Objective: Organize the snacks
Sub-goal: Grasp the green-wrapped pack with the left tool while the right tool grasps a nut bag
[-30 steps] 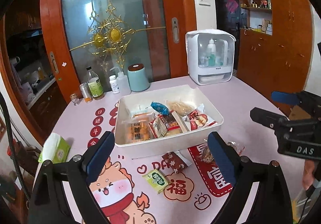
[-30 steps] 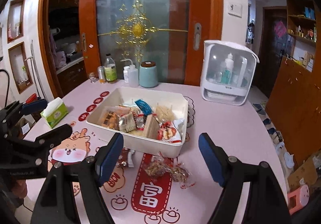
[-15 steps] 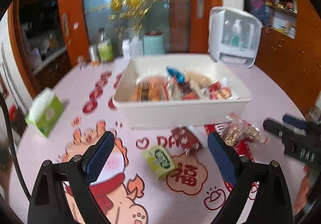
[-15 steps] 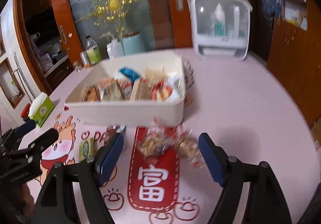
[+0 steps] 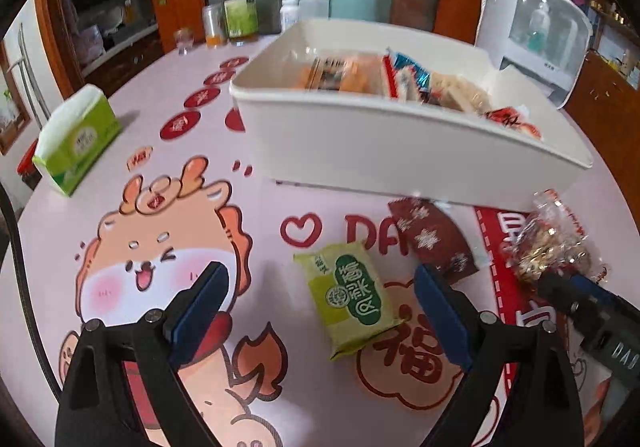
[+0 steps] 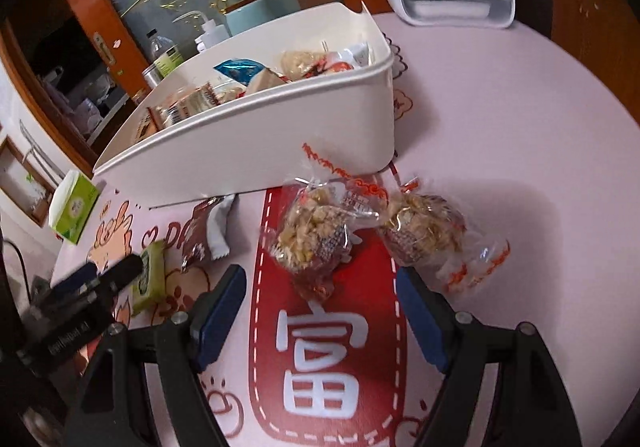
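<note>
As my right gripper (image 6: 320,311) stands wide and empty, the clear nut bag (image 6: 314,237) lies just ahead of it — light, crinkly, crushable. I would pinch its body, not the slippery twisted top — my left gripper (image 5: 322,309) is wide too, around the green packet (image 5: 350,299).

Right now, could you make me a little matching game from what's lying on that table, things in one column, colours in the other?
Things:
1. tissue pack
2. snack bin
3. snowflake packet
4. pads of the left tongs

Colours:
A. blue
B. brown
C. green and white
D. white

Pairs: 1-C, 2-D, 3-B, 4-A
</note>
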`<state>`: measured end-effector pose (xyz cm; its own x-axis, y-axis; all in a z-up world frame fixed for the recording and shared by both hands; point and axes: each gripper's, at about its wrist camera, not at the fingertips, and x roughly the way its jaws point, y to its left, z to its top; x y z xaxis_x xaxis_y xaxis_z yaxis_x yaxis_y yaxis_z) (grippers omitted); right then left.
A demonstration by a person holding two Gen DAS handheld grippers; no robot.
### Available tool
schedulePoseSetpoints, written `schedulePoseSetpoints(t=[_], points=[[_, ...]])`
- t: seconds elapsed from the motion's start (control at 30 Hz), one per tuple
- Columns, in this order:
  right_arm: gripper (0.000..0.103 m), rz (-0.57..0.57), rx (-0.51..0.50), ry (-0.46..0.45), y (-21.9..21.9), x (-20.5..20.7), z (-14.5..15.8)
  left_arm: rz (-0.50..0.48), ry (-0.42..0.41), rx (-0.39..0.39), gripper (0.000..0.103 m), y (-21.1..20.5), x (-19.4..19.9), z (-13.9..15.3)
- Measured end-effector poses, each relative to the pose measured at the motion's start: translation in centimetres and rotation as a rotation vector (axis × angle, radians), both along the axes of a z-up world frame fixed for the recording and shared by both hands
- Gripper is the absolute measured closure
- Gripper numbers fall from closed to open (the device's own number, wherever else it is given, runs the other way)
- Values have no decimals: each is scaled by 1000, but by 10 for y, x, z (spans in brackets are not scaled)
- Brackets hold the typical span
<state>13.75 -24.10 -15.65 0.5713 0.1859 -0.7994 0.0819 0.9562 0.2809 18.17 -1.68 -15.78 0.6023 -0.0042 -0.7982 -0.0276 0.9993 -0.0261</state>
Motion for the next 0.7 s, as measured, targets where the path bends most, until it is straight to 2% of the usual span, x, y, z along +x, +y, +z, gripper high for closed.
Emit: schedulePoseSetpoints(t=[0.2, 0.33, 0.43, 0.53, 0.7], points=[[26, -28, -11, -5, 4, 18, -6, 20, 46, -22, 10, 6, 5, -16], [38, -37, -64, -18, 13, 27, -8, 36, 68, -35, 10, 9, 8, -24], [40, -40, -118, -33, 20, 30, -9, 39, 75, -62, 10, 11, 10, -29], [40, -36, -154, -51, 24, 29, -10, 47, 61, -51, 10, 9, 8, -31], [49, -42, -187, -71, 25, 24, -11, 59, 42, -44, 10, 7, 3, -32]])
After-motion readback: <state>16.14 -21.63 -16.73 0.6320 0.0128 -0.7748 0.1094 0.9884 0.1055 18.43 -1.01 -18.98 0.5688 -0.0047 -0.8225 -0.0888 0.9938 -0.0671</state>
